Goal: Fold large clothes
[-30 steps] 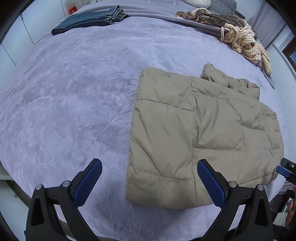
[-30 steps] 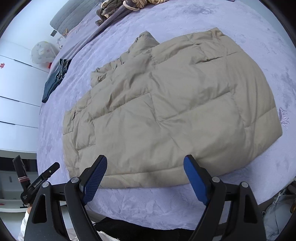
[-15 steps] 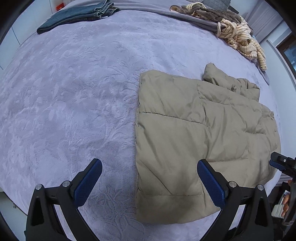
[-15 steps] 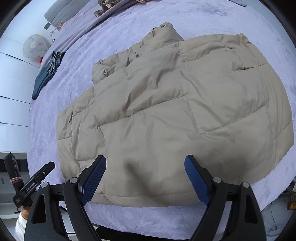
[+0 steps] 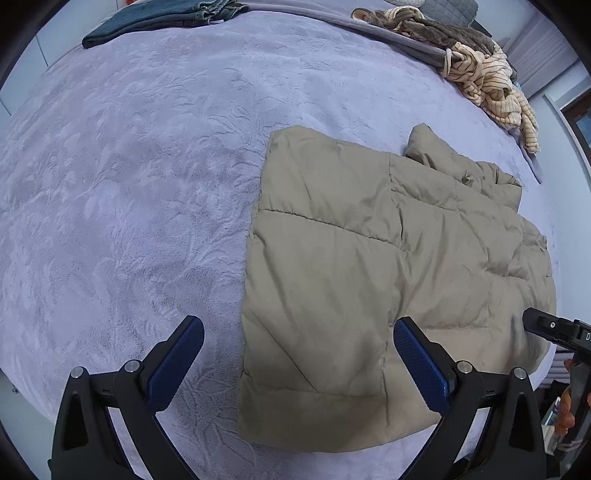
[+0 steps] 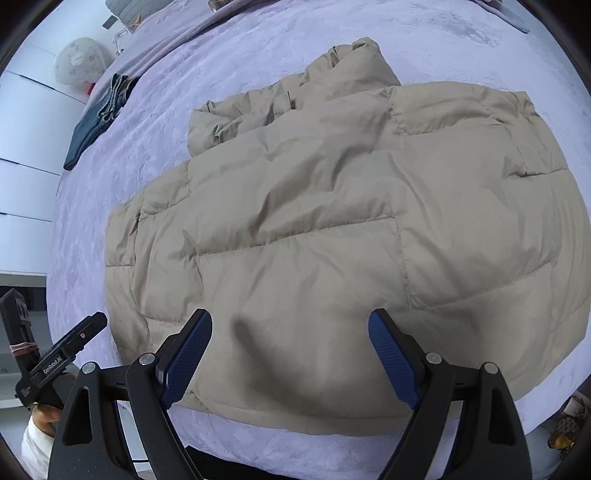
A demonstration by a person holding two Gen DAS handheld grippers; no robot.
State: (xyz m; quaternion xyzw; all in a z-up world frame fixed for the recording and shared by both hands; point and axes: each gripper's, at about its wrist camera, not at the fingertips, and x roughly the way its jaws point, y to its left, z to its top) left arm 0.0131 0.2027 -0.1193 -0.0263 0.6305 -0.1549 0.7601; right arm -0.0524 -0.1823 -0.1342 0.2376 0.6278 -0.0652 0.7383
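A beige quilted puffer jacket (image 5: 388,266) lies folded flat on the lavender bedspread (image 5: 129,184), with its collar bunched at the far side. My left gripper (image 5: 297,332) hovers open over the jacket's near left corner, one finger above the bedspread and the other above the jacket. In the right wrist view the jacket (image 6: 351,221) fills the middle. My right gripper (image 6: 290,321) stands open just above the near hem, nothing between its blue pads (image 6: 391,354). Each gripper shows at the edge of the other's view.
Folded dark jeans (image 5: 159,18) lie at the far left of the bed. A heap of striped and brown clothes (image 5: 487,74) sits at the far right. The bed's near edge runs just under both grippers. White cupboards (image 6: 18,147) stand beside the bed.
Both grippers have come down and closer to the jacket's near hem, so the jacket looms larger in both views. Their jaws stayed wide apart. The jacket has not moved.
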